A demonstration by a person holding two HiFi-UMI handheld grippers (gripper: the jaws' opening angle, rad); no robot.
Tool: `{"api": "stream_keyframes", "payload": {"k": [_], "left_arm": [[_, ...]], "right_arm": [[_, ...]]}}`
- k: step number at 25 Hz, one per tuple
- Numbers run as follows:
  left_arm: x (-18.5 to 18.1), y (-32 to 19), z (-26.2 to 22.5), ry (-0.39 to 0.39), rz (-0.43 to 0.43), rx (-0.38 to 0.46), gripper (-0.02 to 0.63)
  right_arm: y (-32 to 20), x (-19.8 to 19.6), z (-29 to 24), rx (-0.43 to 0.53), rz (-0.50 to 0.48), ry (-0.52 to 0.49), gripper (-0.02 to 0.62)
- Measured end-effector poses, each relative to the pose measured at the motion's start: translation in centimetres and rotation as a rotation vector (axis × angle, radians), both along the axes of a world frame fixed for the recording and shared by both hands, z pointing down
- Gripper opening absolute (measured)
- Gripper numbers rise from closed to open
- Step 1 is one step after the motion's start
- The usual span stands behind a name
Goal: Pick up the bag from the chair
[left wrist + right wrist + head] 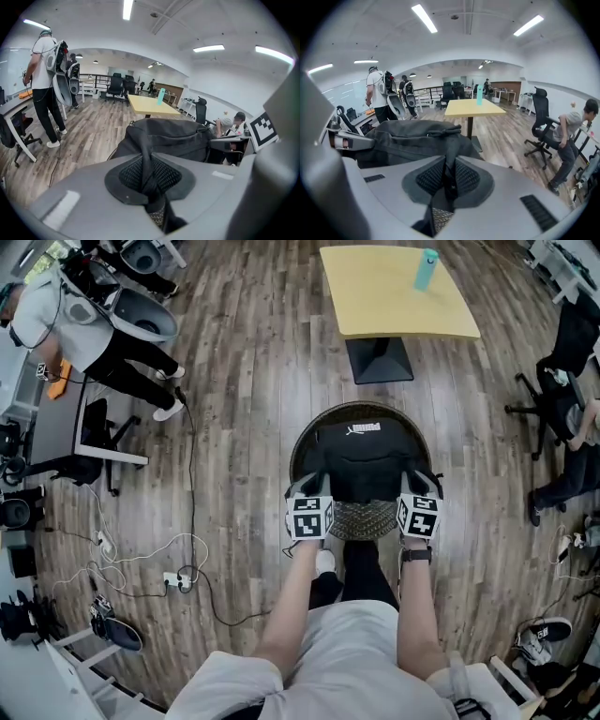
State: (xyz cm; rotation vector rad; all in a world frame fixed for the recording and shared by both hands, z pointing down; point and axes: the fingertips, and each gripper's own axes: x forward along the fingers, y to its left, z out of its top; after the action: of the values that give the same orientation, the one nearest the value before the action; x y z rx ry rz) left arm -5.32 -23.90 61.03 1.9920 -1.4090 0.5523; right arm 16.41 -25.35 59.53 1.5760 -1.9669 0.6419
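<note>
2 grippers share the load. The left gripper (150, 180) has its jaws clenched on a black strap (146, 161) of the bag (164, 136), the webbing squeezed between the ribbed pads. The right gripper (447, 180) is clamped the same way on a second strap (449, 161) at the bag's other side. In both gripper views the dark fabric bunches up just ahead of the jaws and stretches away toward the other gripper. From the head view, the black bag is spread between the 2 marker cubes, directly over the round wicker chair (302, 442). The chair's woven seat shows just below the bag's near edge; whether the bag's underside touches the seat cannot be told. Beyond the chair stands a yellow surface (375, 306) on a dark pedestal, with a teal bottle (427, 268) upright near its far right corner. White cables (141, 559) trail across the wood-plank floor (244, 381) to the left, well apart from the chair.
</note>
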Motion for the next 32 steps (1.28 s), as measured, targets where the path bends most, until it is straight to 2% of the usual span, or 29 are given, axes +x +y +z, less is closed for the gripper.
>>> {"api": "stream_keyframes", "payload": {"k": [22,32], "left_arm": [[-3.3,2.8,-19.4,0.025,-0.023,0.349,0.044],[-4.1,4.0,-27.1,0.02,-0.051,0.546,0.046]], "right_arm": [[4.3,-2.8,-20.3,0.375,0.008,-0.06,0.057],[6.4,-3.4,-27.7,0.524,0.002,-0.088,0.057]]}}
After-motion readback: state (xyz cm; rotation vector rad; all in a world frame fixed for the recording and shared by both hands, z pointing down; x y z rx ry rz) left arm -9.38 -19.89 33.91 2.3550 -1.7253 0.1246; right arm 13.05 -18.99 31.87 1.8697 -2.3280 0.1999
